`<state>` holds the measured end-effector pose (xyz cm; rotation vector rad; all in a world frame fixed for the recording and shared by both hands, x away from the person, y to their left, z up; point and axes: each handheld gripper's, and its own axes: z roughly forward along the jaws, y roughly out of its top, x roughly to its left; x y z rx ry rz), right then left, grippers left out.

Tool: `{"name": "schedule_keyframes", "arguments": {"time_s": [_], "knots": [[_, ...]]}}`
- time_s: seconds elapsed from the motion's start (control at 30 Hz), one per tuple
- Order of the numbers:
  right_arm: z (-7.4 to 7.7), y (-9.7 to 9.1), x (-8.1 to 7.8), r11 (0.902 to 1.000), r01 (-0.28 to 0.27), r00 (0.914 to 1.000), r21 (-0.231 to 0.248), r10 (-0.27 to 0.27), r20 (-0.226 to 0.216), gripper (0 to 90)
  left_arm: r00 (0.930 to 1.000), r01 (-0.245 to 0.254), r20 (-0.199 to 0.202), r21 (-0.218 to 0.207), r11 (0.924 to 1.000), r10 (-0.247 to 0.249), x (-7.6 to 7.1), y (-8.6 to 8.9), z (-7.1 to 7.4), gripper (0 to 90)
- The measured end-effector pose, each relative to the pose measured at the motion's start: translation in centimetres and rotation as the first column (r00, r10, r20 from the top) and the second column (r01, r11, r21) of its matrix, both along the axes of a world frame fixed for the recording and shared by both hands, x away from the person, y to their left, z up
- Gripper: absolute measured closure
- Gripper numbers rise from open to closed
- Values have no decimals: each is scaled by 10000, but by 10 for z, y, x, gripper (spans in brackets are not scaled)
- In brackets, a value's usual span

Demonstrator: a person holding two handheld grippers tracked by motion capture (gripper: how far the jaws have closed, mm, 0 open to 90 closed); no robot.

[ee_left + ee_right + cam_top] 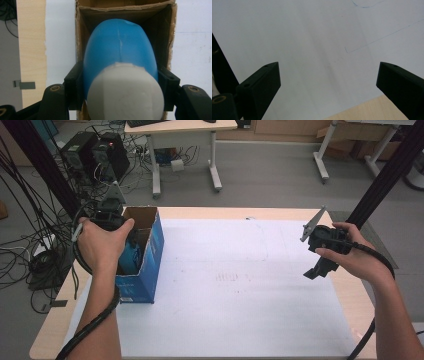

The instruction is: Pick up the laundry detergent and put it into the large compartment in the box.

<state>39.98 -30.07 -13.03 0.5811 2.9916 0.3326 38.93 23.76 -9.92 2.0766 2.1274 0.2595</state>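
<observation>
From the person's side looking out, the nearest thing is the white sheet that covers most of the wooden surface, bare at six o'clock between the two forearms. At about nine o'clock stands an open blue cardboard box, upright, its brown inner walls showing and its mouth facing up. The left tongs reach down into that mouth and are clamped on a blue bottle with a white cap; in the left gripper view the two black jaws press on the bottle's flanks just below the shoulder, the cap towards the camera and the body pointing down between the box walls. The bottle therefore sits partly inside the box, held and not yet resting on anything that can be seen; the box floor is hidden behind it. At three o'clock the right tongs hang over the sheet's right edge, jaws wide apart with nothing between them, as the right gripper view confirms with plain white paper and a strip of wood below. Farther off, past twelve o'clock, lie grey floor, a desk's legs and a tangle of cables. The step in hand looks like packing the bottle into the box. The next move probably calls for lowering it straight down, clear of the cardboard walls, until it bottoms out, then parting the left jaws and lifting away without dragging the box.
</observation>
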Motion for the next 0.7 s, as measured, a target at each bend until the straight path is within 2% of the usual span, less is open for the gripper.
{"name": "schedule_keyframes", "arguments": {"time_s": [0.7], "knots": [[-3, 4, 2, 10000, -46, 10000, -77, 46, -74, 54, 9999, -56, -118, -73, 10000, 55, 2, -1, -26, 382]]}}
